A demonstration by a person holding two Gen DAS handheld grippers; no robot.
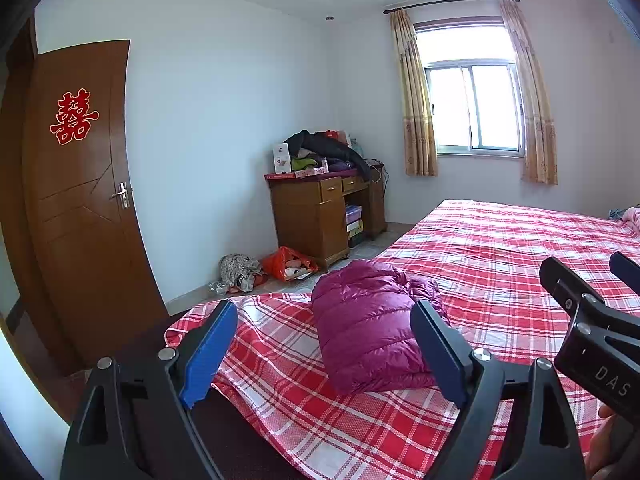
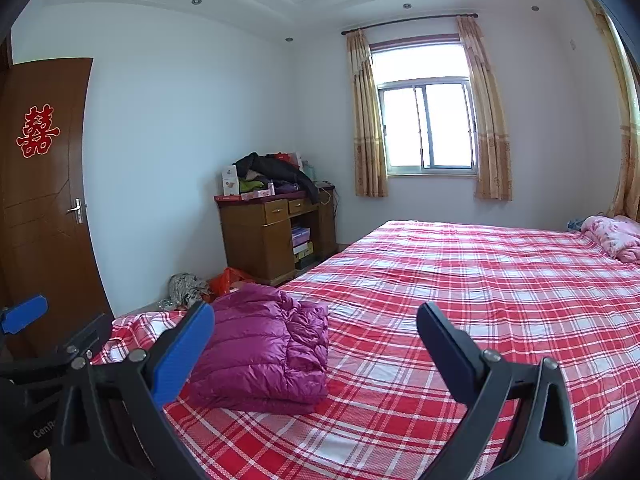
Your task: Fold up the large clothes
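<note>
A magenta quilted down jacket (image 1: 366,328) lies folded into a compact bundle near the corner of the bed (image 1: 500,256). It also shows in the right wrist view (image 2: 260,348). My left gripper (image 1: 324,354) is open and empty, held above the bed's near edge with the jacket between and beyond its fingers. My right gripper (image 2: 316,354) is open and empty, held above the bed just right of the jacket. The right gripper also shows at the right edge of the left wrist view (image 1: 592,280).
The bed has a red and white plaid sheet (image 2: 460,280). A pink blanket (image 2: 612,236) lies at its far right. A wooden desk (image 2: 276,232) piled with clothes stands by the wall. Bags and cloth (image 2: 208,284) lie on the floor. A brown door (image 1: 80,200) is at left.
</note>
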